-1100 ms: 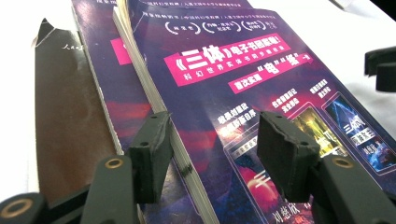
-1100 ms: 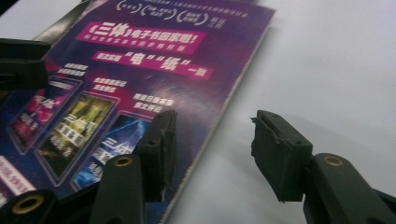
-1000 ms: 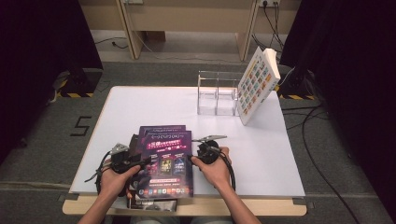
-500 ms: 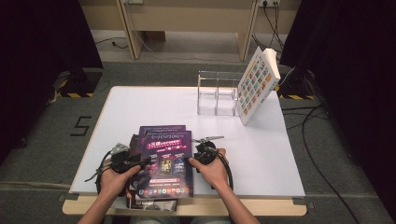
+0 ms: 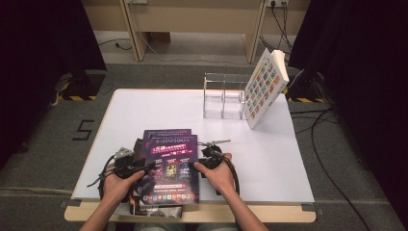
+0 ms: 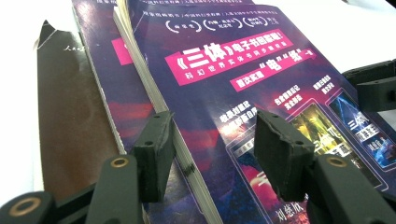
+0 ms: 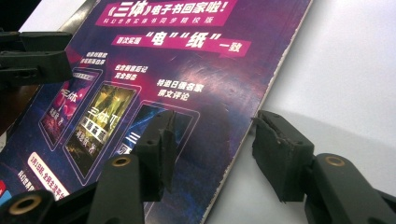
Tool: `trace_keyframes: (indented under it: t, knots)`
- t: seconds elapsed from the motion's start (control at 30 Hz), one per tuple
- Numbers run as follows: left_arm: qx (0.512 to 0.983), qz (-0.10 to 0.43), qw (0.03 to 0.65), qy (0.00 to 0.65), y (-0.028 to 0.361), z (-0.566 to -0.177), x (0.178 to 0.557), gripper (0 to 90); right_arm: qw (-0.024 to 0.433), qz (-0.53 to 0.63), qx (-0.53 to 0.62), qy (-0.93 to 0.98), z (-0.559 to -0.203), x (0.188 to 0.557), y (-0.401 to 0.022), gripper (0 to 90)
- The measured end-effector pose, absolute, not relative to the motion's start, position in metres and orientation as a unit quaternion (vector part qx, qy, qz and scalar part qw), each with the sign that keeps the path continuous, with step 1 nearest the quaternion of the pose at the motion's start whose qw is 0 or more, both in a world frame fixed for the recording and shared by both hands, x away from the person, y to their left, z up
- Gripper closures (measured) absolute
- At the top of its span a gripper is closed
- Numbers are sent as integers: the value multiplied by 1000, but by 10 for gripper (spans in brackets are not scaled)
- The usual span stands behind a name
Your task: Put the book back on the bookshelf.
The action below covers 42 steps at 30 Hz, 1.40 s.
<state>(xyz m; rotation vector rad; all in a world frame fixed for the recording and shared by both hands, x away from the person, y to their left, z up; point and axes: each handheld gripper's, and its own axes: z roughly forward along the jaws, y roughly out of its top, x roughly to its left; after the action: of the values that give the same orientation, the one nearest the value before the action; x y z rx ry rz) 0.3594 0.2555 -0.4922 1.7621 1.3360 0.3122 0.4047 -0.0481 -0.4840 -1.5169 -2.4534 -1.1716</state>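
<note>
Lying at the near edge of the white desk, a stack of purple-covered books sits between the person's two hands. The top book has a magenta banner with white Chinese lettering, and it rests skewed on a second purple book, with a dark brown cover showing beneath at the side.

The left gripper has its fingers spread apart, straddling the page edge of the top book, one finger beside the pages and the other over the cover. The right gripper is likewise released, its fingers apart on either side of the book's opposite edge, one over the cover and one over the bare desk. Neither clamps anything.

Farther back stands a clear acrylic divider rack, and a thick white book with a colourful grid cover leans tilted against it.
</note>
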Motion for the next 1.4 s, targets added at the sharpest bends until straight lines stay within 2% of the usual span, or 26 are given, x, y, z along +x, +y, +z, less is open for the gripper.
trace_keyframes:
  t: [0.4,0.67,0.9,1.2,1.4]
  knots:
    - [711,131,434,537,255,-492,359,486,31,-373,-496,-783,-484,407,-47,455]
    - [712,133,433,536,255,-492,359,500,36,-379,-509,-772,-484,407,-50,509]
    - [715,141,430,532,255,-491,358,521,42,-376,-513,-770,-484,409,-51,519]
    - [714,140,427,536,254,-492,359,520,56,-370,-517,-770,-483,411,-50,474]
    - [712,136,428,541,255,-491,359,529,55,-375,-522,-764,-484,411,-52,541]
